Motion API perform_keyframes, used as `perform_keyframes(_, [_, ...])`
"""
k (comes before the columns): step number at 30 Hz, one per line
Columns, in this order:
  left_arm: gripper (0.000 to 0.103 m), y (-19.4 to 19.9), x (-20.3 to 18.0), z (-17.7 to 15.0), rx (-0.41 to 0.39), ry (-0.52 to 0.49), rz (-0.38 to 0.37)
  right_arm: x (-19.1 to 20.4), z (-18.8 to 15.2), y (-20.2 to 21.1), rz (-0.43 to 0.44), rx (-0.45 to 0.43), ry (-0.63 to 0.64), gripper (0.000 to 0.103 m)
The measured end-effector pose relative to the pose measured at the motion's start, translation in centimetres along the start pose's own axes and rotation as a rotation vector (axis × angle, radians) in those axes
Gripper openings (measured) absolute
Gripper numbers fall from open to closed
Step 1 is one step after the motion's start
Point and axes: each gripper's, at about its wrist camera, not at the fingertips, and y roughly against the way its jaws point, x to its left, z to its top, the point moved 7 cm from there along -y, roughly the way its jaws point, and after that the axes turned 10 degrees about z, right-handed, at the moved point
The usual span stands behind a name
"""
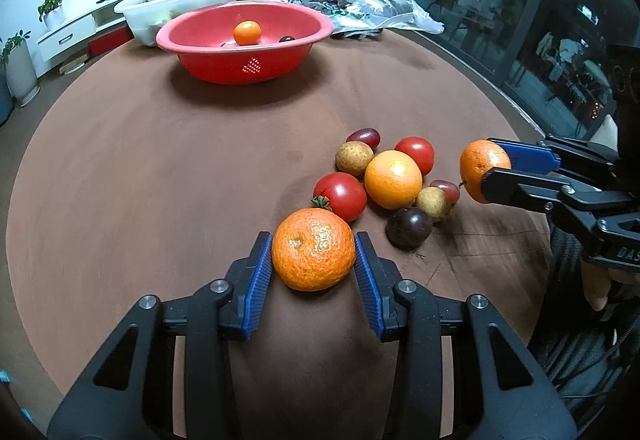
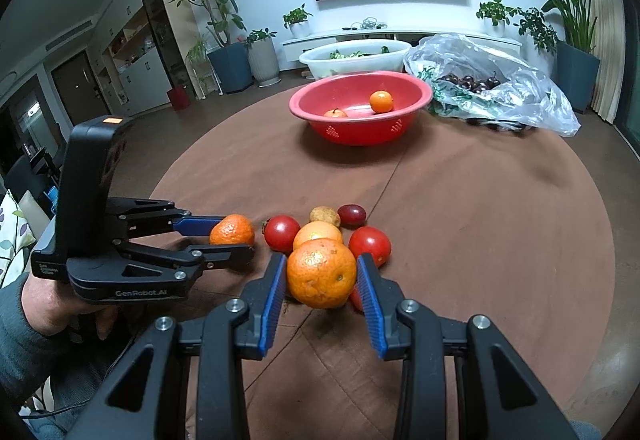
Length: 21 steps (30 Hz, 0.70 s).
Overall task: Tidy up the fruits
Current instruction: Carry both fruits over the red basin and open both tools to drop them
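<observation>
In the left wrist view my left gripper [image 1: 313,240] is shut on a mandarin [image 1: 314,264], its blue pads pressing both sides, at the near edge of a fruit pile on the brown table. The pile holds two red tomatoes [image 1: 342,196], an orange [image 1: 393,178], brownish round fruits, red grapes and a dark purple fruit [image 1: 409,227]. My right gripper [image 2: 321,260] is shut on another mandarin [image 2: 322,280] just in front of the pile. A red bowl [image 2: 360,128] stands at the far side with two small oranges [image 2: 381,101] inside.
Behind the bowl sit a white tub [image 2: 352,60] of greens and a clear plastic bag [image 2: 520,80] of dark cherries. A person's hand [image 2: 44,300] holds the left gripper. Bare brown tabletop [image 1: 160,168] lies between the pile and the bowl.
</observation>
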Motion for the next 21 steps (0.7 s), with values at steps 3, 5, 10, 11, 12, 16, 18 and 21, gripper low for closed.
perform_keyframes(3, [0.038, 0.5, 0.1, 0.0, -0.010, 0.016, -0.011, -0.2, 0.1, 0.0, -0.001, -0.003, -0.006, 0.039])
perform_keyframes(5, [0.038, 0.9, 0.4, 0.4, -0.019, 0.033, -0.023, -0.4, 0.2, 0.1, -0.005, -0.006, -0.012, 0.039])
perform_keyframes(10, [0.038, 2.1, 1.5, 2.6, -0.064, 0.069, -0.041, -1.9, 1.2, 0.8, -0.015, -0.021, -0.049, 0.039])
perform_keyframes(11, [0.038, 2.3, 1.9, 3.5, -0.075, 0.073, -0.038, -2.2, 1.7, 0.9, -0.018, -0.025, -0.054, 0.039])
perform_keyframes(12, [0.038, 2.4, 2.2, 4.3, -0.084, 0.075, -0.034, -2.5, 2.1, 1.1, -0.022, -0.029, -0.056, 0.039])
perform_keyframes(16, [0.038, 2.6, 3.9, 8.4, -0.136, 0.080, -0.011, -4.0, 5.4, 1.7, -0.045, -0.062, -0.051, 0.039])
perform_keyframes(18, [0.038, 2.3, 5.0, 10.8, -0.159, 0.088, 0.008, -4.6, 7.5, 1.6, -0.048, -0.080, -0.039, 0.039])
perform_keyframes(21, [0.038, 1.3, 6.6, 14.3, -0.175, 0.092, 0.032, -5.6, 10.8, 0.6, -0.051, -0.088, -0.026, 0.039])
